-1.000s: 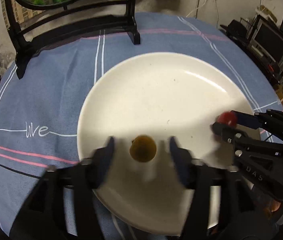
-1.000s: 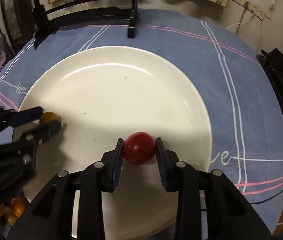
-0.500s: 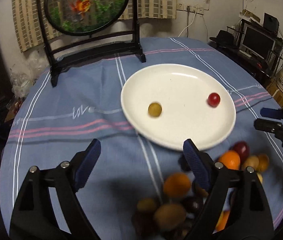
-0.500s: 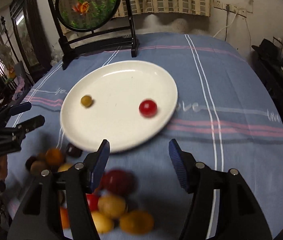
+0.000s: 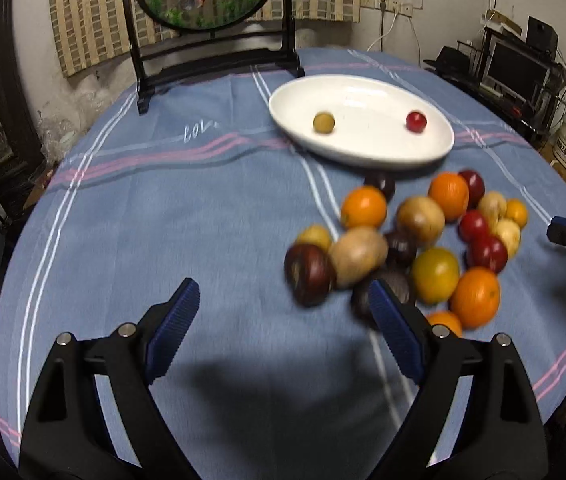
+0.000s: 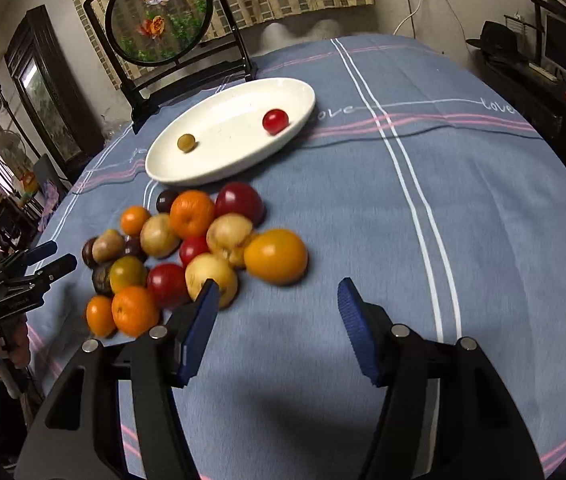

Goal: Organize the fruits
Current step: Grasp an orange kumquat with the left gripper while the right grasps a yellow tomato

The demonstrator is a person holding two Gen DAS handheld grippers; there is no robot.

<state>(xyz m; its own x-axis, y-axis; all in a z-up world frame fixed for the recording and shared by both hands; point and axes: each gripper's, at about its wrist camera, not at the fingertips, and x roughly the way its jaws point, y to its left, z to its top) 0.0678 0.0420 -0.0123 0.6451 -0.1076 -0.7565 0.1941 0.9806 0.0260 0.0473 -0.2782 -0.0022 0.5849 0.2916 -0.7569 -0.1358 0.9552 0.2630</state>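
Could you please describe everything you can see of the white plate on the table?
The white plate is a wide, shallow, glossy dish, ceramic by its look, lying flat on the blue tablecloth beyond the fruit pile. It holds two small fruits, set apart: a yellow-green one and a red one. Neither gripper touches it.

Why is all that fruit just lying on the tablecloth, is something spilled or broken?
Nothing looks broken or spilled. The pile of fruit sits loose on the blue tablecloth beside the white plate, which holds only a red fruit and a yellowish one. It looks unsorted, not damaged.
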